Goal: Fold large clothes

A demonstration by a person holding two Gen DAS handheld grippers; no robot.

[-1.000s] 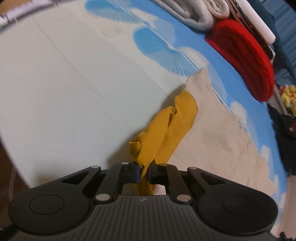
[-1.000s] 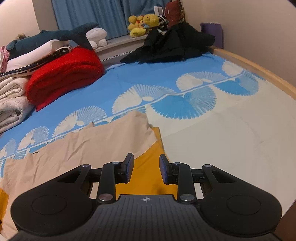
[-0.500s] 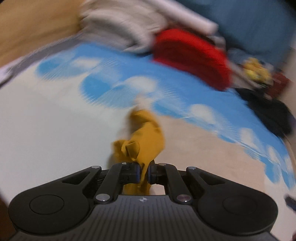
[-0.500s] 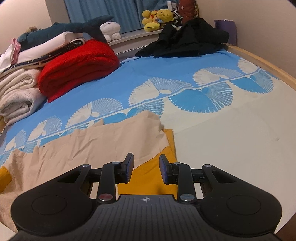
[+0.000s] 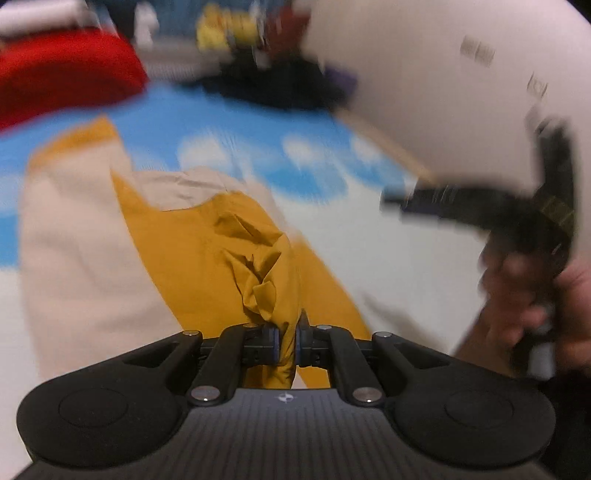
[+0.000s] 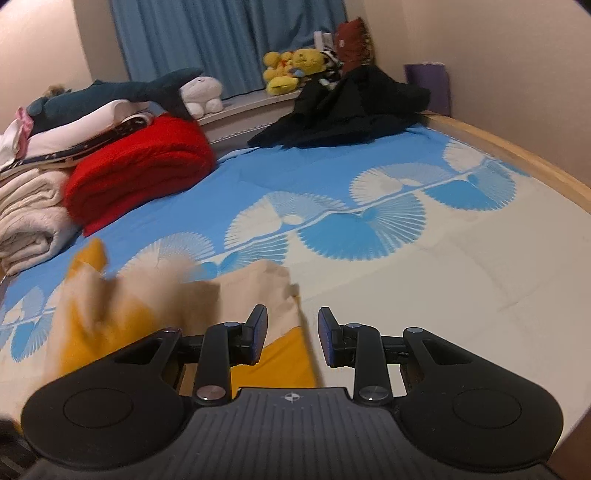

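Bedroom scene: bed covered with a blue and cream fan-print sheet, wooden frame edge at 2 o'clock, blue curtain at 12 o'clock. No containers visible in either view; everything lies loose on the bed or the ledge.

Left wrist view is motion-blurred. Left gripper has its jaws pressed together, pinching a bunched fold of the mustard and beige garment. Garment lies spread on the bed from 9 o'clock to centre in that view, mustard side up in the middle, beige panel to the left, crumpled ridge running up from the jaws. Right hand at 3 o'clock in the left view, gripping the dark handle of its tool, blurred.

Right gripper has its jaws spread, nothing between them, hovering over the garment's near edge; a mustard corner shows just below the left finger. Contact with the cloth cannot be told.

Right view, far side of bed: folded red blanket at 10 o'clock, touching a stack of cream towels at 9 o'clock. Plush shark on top of the pile behind. Black clothing heap at 1 o'clock. Yellow plush toys on the window ledge at 12 o'clock. Purple bag in the corner beside the black heap.
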